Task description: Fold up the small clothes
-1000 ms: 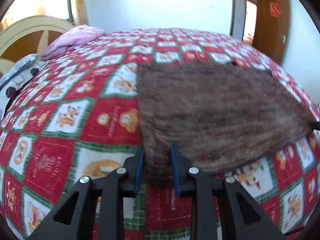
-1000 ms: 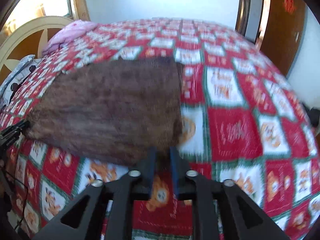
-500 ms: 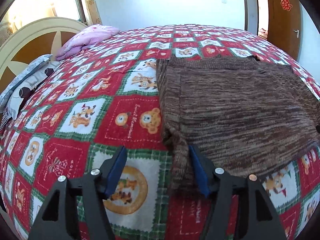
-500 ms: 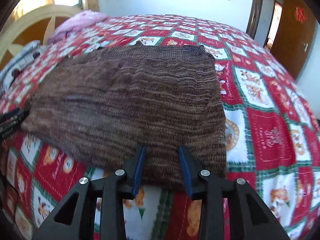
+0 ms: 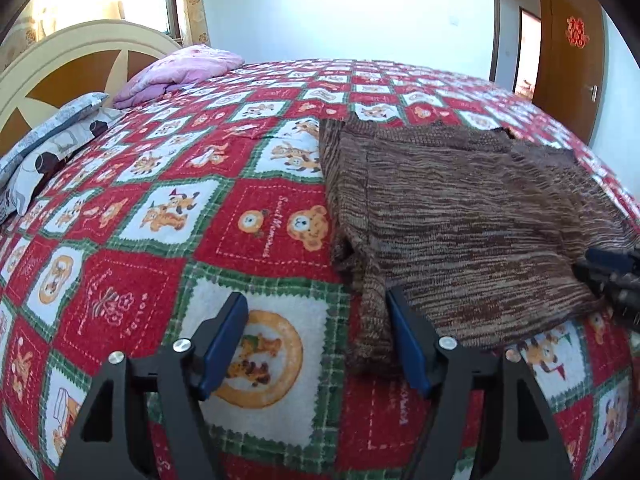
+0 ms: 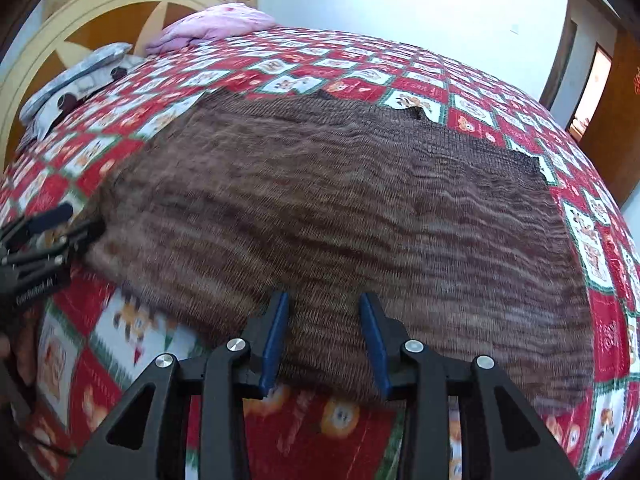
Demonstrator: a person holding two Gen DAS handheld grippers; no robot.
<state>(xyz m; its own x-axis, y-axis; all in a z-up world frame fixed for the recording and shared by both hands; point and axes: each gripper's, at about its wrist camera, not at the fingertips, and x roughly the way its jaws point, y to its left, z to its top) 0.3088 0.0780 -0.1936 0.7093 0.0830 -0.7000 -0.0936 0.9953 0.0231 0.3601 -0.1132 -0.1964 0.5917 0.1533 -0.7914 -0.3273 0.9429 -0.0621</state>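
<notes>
A brown striped knitted garment [image 5: 460,216] lies flat on the bed, folded in layers; it fills the middle of the right wrist view [image 6: 340,208]. My left gripper [image 5: 316,340] is open wide and empty at the garment's near left corner, whose loose flap [image 5: 372,320] lies between the fingers. My right gripper [image 6: 324,336] is open and empty over the garment's near edge. It also shows at the right edge of the left wrist view [image 5: 612,272]. The left gripper shows at the left edge of the right wrist view [image 6: 44,236].
The bed has a red, green and white patchwork quilt [image 5: 160,220] with cartoon bears. A pink folded blanket [image 5: 180,74] and grey patterned pillows [image 5: 44,148] lie by the cream headboard [image 5: 80,44]. A brown door [image 5: 572,64] stands at the far right.
Both grippers opened and let go of the garment, which settled flat on the quilt. Both grippers then drew back a little, and the left one opened wider.
</notes>
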